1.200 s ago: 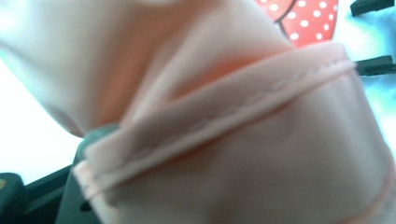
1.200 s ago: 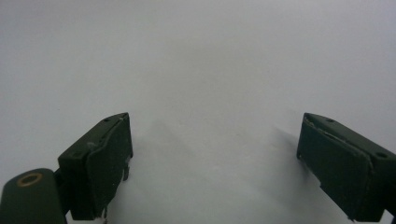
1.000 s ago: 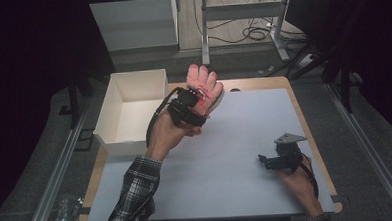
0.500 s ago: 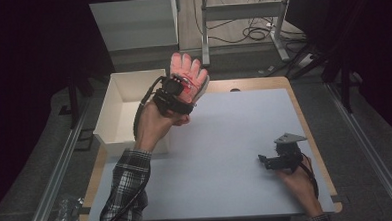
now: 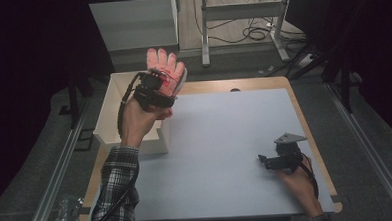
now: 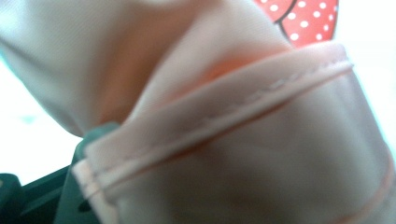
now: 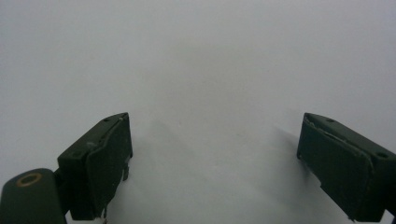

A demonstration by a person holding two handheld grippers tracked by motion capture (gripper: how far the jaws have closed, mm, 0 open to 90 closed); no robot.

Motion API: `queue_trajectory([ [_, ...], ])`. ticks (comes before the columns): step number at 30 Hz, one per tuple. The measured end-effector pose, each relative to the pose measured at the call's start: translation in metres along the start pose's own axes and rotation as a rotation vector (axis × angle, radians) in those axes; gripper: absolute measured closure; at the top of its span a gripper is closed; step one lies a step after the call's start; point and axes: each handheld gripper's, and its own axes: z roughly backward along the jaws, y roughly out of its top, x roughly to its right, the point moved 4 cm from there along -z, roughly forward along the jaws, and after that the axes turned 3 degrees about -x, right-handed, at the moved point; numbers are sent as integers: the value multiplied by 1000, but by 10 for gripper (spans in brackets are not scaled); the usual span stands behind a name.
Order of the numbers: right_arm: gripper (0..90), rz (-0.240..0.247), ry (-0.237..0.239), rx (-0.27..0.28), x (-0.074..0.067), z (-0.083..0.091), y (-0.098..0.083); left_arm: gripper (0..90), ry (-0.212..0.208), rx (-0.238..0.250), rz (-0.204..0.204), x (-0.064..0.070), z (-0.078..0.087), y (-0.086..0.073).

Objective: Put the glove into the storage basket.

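Note:
A pink glove [image 5: 167,65] with a red white-dotted patch is held up in the air, its fingers pointing away from me. My left gripper [image 5: 157,88] is shut on the glove's cuff, above the right wall of a white open box [image 5: 135,141]. The left gripper view looks close up at the glove's stitched hem [image 6: 233,135], with a dark jaw under it at the lower left. My right gripper [image 5: 269,162] rests low over the white table top [image 5: 225,139] near its right edge. In the right gripper view its jaws stand wide apart [image 7: 215,140] with nothing between them.
The box stands at the table's left back corner, hanging past the wooden edge. A small dark mark [image 5: 234,90] lies at the table's far edge. Beyond the table are a white cabinet [image 5: 135,23], metal desk legs and floor cables [image 5: 260,33].
My left gripper has carried the glove left and away from me, from above the table's back part to over the box's right wall. The right gripper has stayed put.

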Motion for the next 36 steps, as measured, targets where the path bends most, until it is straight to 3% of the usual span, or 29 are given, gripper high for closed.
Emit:
queue_trajectory([
  [11,105,-2,1,0,0,0,0,374,42,2,89,-37,-1,-19],
  [21,105,0,-1,0,0,0,0,368,61,-3,156,-60,-23,-39],
  [29,105,0,-1,0,0,0,0,360,67,7,170,-67,-47,-50],
  [36,105,0,-1,0,0,0,0,354,71,-14,168,-65,-72,-54],
])
